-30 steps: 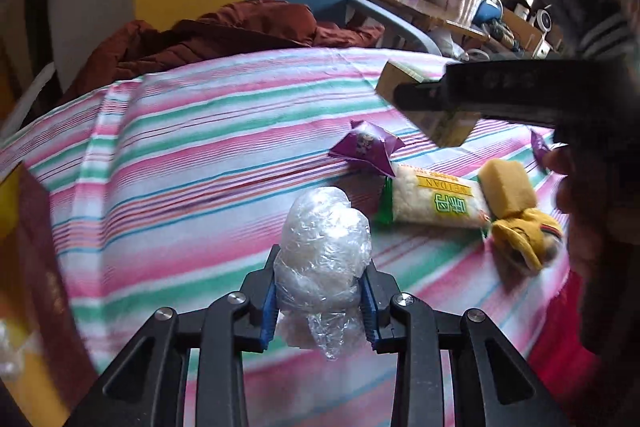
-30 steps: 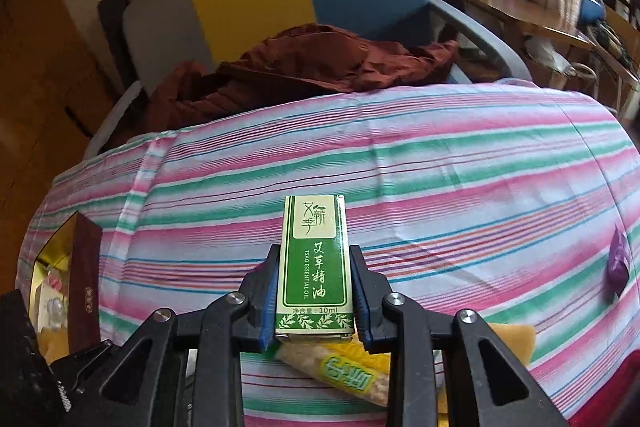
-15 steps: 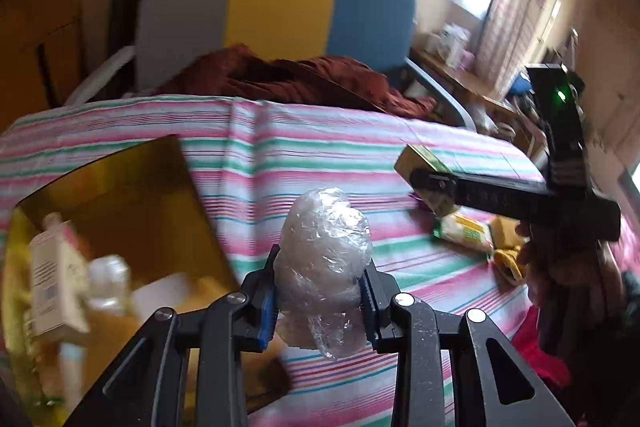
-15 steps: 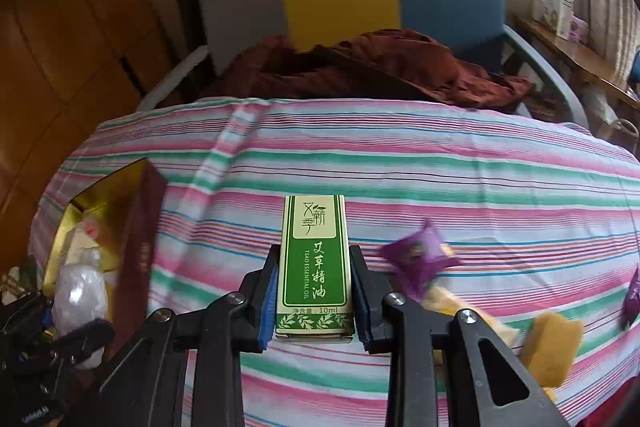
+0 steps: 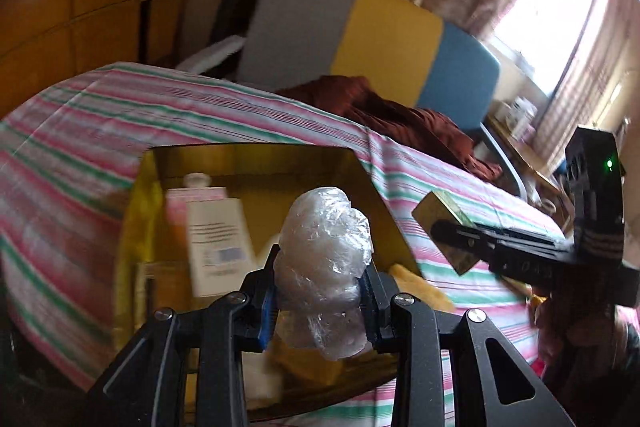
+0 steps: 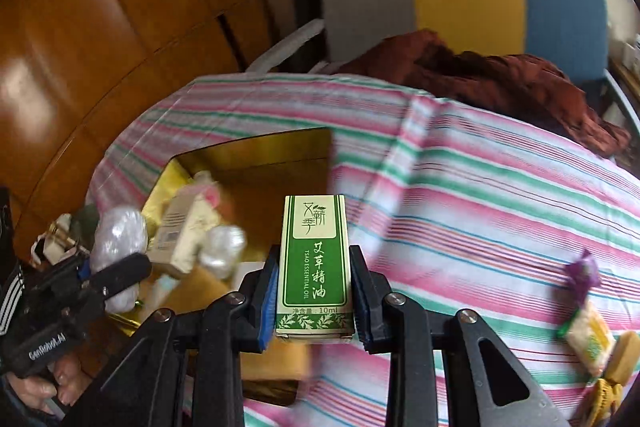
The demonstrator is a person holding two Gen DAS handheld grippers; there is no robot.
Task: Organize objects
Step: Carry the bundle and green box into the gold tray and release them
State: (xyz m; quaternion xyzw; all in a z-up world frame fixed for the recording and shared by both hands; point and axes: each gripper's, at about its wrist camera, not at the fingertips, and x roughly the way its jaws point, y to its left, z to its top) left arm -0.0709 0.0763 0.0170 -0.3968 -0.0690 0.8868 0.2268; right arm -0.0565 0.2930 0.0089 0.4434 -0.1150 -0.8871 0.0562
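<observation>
Plastic-wrapped bundle (image 5: 324, 267): clamped between the fingers of my left gripper (image 5: 320, 301), held over the open gold-lined box (image 5: 256, 163) on the striped tablecloth (image 5: 80, 131). Green essential-oil carton (image 6: 314, 267): upright, pinched in my right gripper (image 6: 314, 301), just right of the box. Box contents: a white carton (image 5: 218, 239), other items blurred, possibly small bottles.
</observation>
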